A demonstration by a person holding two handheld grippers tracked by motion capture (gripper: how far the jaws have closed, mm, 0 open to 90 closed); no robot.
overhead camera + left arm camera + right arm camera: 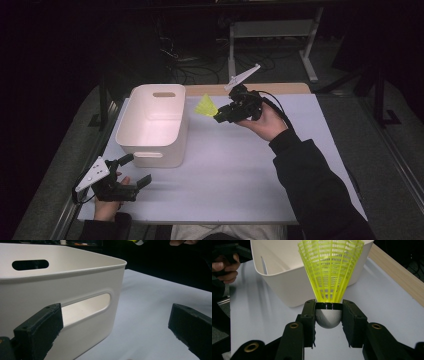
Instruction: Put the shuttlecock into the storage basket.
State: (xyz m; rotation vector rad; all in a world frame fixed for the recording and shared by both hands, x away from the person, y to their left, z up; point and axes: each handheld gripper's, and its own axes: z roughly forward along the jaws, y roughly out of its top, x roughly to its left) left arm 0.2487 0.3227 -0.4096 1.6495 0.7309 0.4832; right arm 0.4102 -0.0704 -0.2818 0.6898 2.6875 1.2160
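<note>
Right tool (223,113) was clamped on the cork of a yellow shuttlecock (206,106) at frame centre, skirt pointing left at the white bin (131,135) just beside it, while left tool (135,170), jaws apart and empty, sat lower left on the counter (240,170).

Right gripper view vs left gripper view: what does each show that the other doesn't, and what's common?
Right gripper view alone: the right gripper shut on the yellow shuttlecock at its white cork base, skirt towards the bin; the wooden table edge.

Left gripper view alone: the left gripper open and empty beside the bin's slot handle.

Both: the white bin on the white tabletop.
</note>
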